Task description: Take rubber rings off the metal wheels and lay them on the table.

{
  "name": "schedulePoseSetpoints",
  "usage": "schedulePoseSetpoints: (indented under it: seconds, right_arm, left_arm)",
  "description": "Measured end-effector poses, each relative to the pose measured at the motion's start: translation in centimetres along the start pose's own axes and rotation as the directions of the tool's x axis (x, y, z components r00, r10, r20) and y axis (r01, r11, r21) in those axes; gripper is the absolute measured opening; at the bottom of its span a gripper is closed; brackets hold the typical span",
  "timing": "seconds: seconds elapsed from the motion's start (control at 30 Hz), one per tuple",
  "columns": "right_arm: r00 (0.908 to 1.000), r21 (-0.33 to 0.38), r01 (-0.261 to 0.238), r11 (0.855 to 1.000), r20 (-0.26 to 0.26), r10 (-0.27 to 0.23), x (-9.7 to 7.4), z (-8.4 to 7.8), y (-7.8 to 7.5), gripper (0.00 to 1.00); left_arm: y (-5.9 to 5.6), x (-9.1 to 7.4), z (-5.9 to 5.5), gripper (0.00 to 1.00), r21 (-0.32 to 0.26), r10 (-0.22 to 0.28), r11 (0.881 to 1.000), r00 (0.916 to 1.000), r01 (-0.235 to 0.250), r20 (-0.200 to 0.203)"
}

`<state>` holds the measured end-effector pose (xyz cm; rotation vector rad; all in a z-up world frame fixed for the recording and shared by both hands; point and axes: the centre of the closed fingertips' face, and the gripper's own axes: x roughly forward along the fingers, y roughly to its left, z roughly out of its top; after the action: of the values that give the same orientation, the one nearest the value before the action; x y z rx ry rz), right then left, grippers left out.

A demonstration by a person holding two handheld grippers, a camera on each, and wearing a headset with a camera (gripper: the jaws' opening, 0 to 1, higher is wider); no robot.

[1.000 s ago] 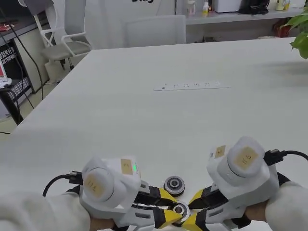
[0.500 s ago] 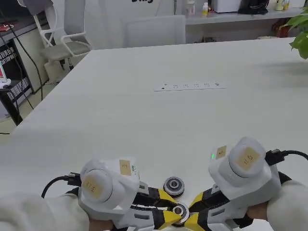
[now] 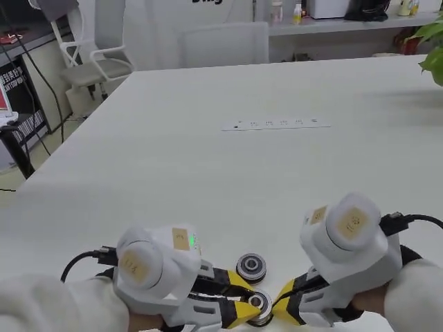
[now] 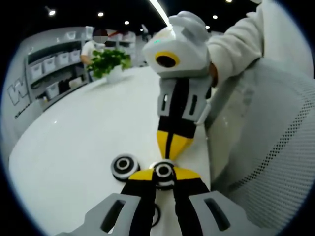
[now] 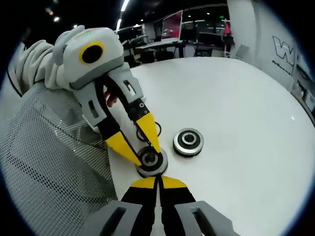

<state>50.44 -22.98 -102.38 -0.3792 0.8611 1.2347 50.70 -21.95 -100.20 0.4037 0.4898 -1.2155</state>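
Where the person's pale sleeves (image 3: 41, 304) enter the lower edge of the head view, each hand holds one hand-held gripper, and the two point toward each other. The left hand-held gripper (image 4: 163, 174) is clamped on a metal wheel (image 5: 151, 161), with one yellow jaw tip on either side of it. The right hand-held gripper (image 5: 159, 182) has its jaws together, and their tips touch the near edge of the same wheel. Whether those tips nip anything on that edge cannot be told. The held wheel sits low over the tabletop (image 3: 208, 173), close to the person's edge of it.

Just beyond the held wheel, and apart from it, a second metal wheel (image 3: 250, 265) lies flat on the tabletop. Its outer rim is dark, its middle band bright. Neither hand-held gripper touches it.

Farther out, near the middle of the tabletop, lies a white power strip (image 3: 275, 124). Past the far edge stands a white chair (image 3: 225, 43), with an office chair (image 3: 90, 66) at the far left corner. Green plant leaves (image 3: 432, 52) show at the right edge.
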Motion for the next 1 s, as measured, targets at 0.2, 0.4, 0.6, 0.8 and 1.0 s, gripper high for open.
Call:
schedulePoseSetpoints:
  seconds: [0.2,0.4,0.6,0.8,1.0]
  right_arm:
    - [0.9991,0.186,-0.038,0.982,0.026,0.033,-0.4,0.0,-0.3,0.00]
    - [0.9982,0.257,-0.055,0.965,0.038,0.047,-0.5,0.0,-0.4,0.00]
    - [0.9957,0.323,-0.079,0.943,0.072,0.058,-1.0,0.4,-0.5,0.00]
    - [0.9925,0.359,-0.103,0.928,0.099,0.072,-1.0,0.7,-0.3,0.00]
    - [0.9891,0.382,-0.124,0.916,0.121,0.084,-1.0,1.2,-0.1,0.00]
  left_arm:
    - [0.0,0.0,0.0,0.14,0.000,0.000,1.000,1.0000,0.000,0.000]
    - [0.0,0.0,0.0,0.14,0.002,0.000,1.000,1.0000,0.000,0.000]
    - [0.0,0.1,0.0,0.14,0.001,0.001,1.000,1.0000,-0.001,-0.001]
    - [0.0,0.0,0.0,0.14,0.001,0.001,1.000,1.0000,-0.001,-0.001]
    - [0.0,0.0,0.0,0.14,0.004,0.002,1.000,1.0000,-0.002,-0.001]
